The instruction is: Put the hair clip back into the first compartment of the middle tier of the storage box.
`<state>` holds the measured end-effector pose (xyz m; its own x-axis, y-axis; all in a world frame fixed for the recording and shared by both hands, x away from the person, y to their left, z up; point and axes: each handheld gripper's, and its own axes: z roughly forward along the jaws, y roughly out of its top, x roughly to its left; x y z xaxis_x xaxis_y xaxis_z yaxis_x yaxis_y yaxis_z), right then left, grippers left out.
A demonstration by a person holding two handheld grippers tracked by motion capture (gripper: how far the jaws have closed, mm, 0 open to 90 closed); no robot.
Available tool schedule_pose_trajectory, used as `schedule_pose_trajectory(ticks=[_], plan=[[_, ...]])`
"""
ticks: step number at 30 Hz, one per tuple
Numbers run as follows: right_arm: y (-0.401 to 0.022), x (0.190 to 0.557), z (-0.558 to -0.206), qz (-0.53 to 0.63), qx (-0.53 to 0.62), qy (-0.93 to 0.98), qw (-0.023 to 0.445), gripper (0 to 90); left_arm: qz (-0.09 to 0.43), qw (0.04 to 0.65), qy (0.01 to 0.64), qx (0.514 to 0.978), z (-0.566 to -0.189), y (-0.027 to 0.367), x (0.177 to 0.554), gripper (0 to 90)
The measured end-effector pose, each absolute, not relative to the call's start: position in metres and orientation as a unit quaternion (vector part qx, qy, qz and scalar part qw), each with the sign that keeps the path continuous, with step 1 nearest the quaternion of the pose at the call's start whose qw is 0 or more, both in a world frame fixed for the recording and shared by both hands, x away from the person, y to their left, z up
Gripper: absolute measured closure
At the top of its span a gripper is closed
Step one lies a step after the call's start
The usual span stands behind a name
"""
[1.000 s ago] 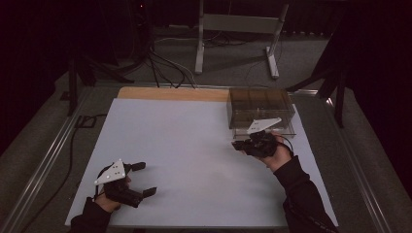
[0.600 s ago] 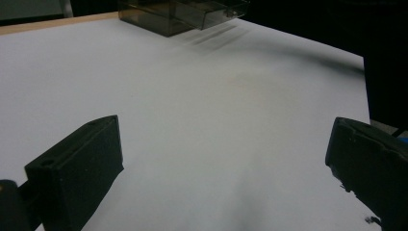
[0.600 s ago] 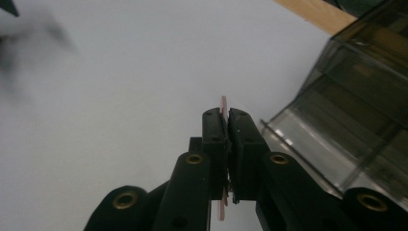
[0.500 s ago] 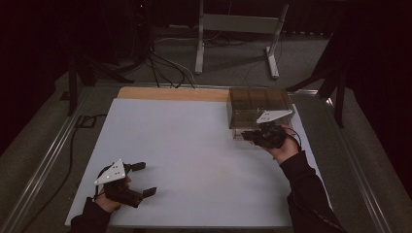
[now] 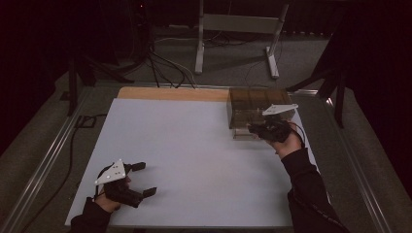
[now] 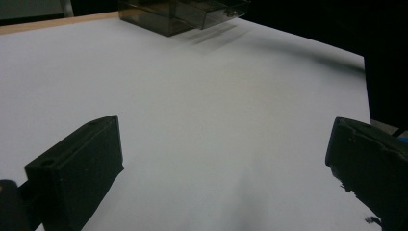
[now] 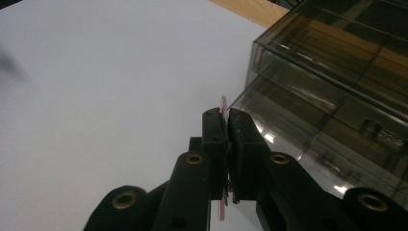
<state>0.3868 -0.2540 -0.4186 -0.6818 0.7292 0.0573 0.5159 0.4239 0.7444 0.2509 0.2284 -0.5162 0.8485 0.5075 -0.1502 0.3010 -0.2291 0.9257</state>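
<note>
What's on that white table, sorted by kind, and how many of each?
Smoky clear plastic drawer box: 1
Thin pink card, pinched in the right gripper: 1
Hand-held black two-jaw grippers: 2, counting the open left gripper
Total: 4

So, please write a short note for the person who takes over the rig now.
Right gripper: shut on a thin pink card, held at the front of the smoky plastic drawer box.
Left gripper: open, holding nothing, low over the white table at the near left.
Done: card is picked up.
Left: probably put the card into a drawer; whether one is pulled out is unclear.
</note>
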Motion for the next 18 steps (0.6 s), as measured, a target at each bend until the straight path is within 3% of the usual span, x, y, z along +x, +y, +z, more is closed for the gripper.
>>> schedule_pose_trajectory(ticks=[18], plan=[[-0.257,0.412,-0.424,0.375,0.405,0.821,0.146,85.8,0.092,0.565,0.259,0.778,-0.516,0.229,0.251,0.4]])
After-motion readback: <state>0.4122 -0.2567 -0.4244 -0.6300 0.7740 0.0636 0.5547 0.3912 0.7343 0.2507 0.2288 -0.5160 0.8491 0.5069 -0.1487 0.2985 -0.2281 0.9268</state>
